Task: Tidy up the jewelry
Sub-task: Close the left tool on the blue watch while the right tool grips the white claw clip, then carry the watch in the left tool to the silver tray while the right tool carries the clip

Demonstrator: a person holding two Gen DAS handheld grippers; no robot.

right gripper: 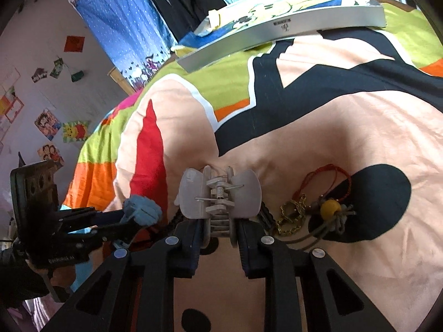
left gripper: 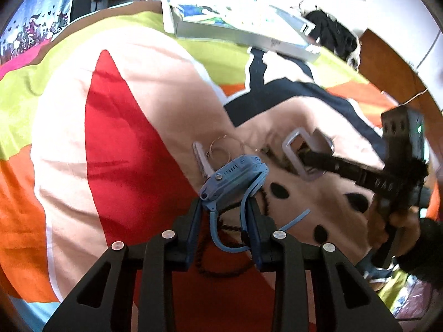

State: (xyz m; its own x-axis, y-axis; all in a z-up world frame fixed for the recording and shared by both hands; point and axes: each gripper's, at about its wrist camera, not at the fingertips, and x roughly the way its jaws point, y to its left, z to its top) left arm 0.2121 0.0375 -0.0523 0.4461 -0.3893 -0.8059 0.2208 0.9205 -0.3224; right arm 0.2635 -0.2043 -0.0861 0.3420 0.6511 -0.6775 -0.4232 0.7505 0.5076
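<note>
Pinching a blue watch (left gripper: 234, 178) by its strap: left gripper (left gripper: 224, 207), jaws drawn in on the band, watch body lifted just past the fingertips over the bedspread (left gripper: 133, 116). Clamping a grey hair claw (right gripper: 220, 193) at its teeth end: right gripper (right gripper: 220, 231), jaws narrowed on it, spring and wings facing up. Lying on the cloth just beyond the watch: a key (left gripper: 200, 157) and thin wire hoops (left gripper: 221, 149). Trailing under the left jaws: a dark braided cord (left gripper: 218, 229). Resting right of the claw, close together: a red cord (right gripper: 329, 179), a gold chain (right gripper: 290, 215) and a yellow bead (right gripper: 330, 208) on a grey string. Sitting at the far edge of the bed, well apart from everything: an open box (right gripper: 277, 27).
</note>
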